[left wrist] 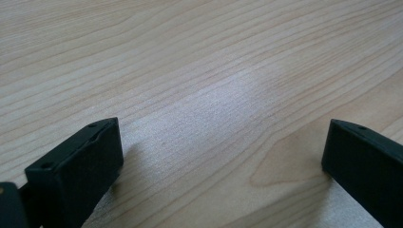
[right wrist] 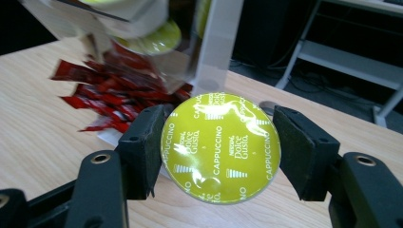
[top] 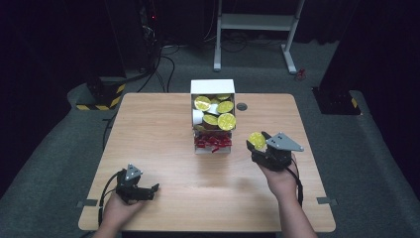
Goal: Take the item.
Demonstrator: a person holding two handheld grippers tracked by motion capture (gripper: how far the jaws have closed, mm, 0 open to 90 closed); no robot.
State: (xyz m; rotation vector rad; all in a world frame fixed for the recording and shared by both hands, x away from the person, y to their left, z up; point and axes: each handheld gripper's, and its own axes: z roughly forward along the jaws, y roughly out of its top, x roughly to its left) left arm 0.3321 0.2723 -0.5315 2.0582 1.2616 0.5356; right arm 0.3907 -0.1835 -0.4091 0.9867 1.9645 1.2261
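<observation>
overhead, the right claw (top: 258,145) is gripping a yellow-lidded capsule (top: 256,139) just right of the white box (top: 213,87), likely sorting; the left claw (top: 150,191) is resting low on the worktop (top: 153,129). left gripper view: jaws are standing wide apart, holding nothing. right gripper view: the capsule (right wrist: 221,147) is sitting lid-forward between both jaws, with red sachets (right wrist: 102,102) crowding the box front.

We grip a yellow-green Cappuccino capsule (right wrist: 221,148) between our right tool's (right wrist: 216,142) black jaws above the wooden worktop (right wrist: 43,137); red sachets (right wrist: 114,92) spill from a white box (right wrist: 216,42) behind.
</observation>
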